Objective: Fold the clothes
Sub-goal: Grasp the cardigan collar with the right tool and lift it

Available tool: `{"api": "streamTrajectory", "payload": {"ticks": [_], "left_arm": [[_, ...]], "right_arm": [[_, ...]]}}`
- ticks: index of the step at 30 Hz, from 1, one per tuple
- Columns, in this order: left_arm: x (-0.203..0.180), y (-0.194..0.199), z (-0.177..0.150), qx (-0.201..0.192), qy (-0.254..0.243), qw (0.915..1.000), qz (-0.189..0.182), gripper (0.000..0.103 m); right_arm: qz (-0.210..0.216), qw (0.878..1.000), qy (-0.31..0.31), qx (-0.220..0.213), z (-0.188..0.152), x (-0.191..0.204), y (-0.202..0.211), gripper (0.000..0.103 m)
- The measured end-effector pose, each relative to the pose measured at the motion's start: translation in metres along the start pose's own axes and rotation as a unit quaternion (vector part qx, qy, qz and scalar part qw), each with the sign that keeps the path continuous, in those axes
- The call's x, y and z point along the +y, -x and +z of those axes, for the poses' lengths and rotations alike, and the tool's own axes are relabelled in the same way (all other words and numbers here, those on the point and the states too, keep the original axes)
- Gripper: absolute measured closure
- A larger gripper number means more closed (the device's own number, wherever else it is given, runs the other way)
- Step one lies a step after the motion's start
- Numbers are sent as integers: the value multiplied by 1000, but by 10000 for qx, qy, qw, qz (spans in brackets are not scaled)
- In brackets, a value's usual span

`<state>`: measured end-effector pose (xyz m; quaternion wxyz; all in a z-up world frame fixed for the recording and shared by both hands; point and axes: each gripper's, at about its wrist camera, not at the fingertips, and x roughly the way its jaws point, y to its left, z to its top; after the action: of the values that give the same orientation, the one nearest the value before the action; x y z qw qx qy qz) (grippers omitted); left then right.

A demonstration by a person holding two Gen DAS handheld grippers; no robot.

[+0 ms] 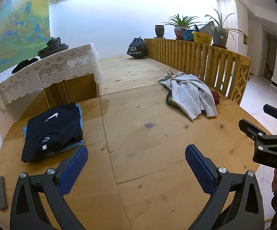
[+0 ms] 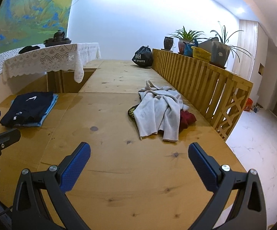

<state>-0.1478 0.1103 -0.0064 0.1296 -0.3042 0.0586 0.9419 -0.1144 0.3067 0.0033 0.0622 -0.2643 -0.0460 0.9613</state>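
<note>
1. Now, the left gripper (image 1: 136,164) hangs over the wooden platform (image 1: 148,172), its two blue pads (image 1: 73,170) spread wide apart with nothing between them.
2. The right gripper (image 2: 139,163) does the same a little to the side: two blue pads (image 2: 201,168) wide apart, gripping nothing, bare boards beneath.
3. Each gripper shows at the edge of the other's view, side by side over the near end of the platform.
4. One small dark flat bar (image 1: 1,192) lies on the boards at the near left.
5. Further out on the left sits one folded stack, two pieces that I can count: a navy shirt (image 1: 52,132) with a white swoosh on top of a light blue garment (image 1: 77,143).
6. On the right, near the slatted wooden railing (image 2: 205,84), lies one unfolded heap: a pale grey sweatshirt (image 2: 157,111) crumpled over a black-and-yellow item (image 2: 131,112) and a dark red garment (image 2: 187,119). That makes three pieces.
7. At the far end, one black drawstring bag (image 2: 143,56) rests against the railing.
8. Up on the railing top: four plant pots (image 1: 219,34) and one yellow basket (image 1: 201,37).
9. Far left, a lace-covered table (image 2: 48,61) carries one dark tea set (image 2: 57,38).
</note>
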Motion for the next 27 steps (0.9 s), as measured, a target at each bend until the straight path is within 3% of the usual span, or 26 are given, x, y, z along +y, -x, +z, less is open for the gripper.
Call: {"api": "streamTrajectory", "payload": {"ticks": [12, 17, 22, 27], "left_arm": [[-22, -79, 66, 114, -15, 9983, -579, 1], [-35, -128, 104, 204, -197, 9965, -790, 1], [-40, -186, 138, 294, -312, 9961, -775, 1], [-38, -261, 172, 592, 1, 9943, -882, 1]], "right_arm": [[-62, 9999, -67, 82, 40, -68, -61, 0], [2, 9990, -336, 306, 66, -123, -112, 0], [137, 9958, -616, 657, 89, -166, -177, 0], [86, 9951, -396, 897, 113, -173, -247, 3]]}}
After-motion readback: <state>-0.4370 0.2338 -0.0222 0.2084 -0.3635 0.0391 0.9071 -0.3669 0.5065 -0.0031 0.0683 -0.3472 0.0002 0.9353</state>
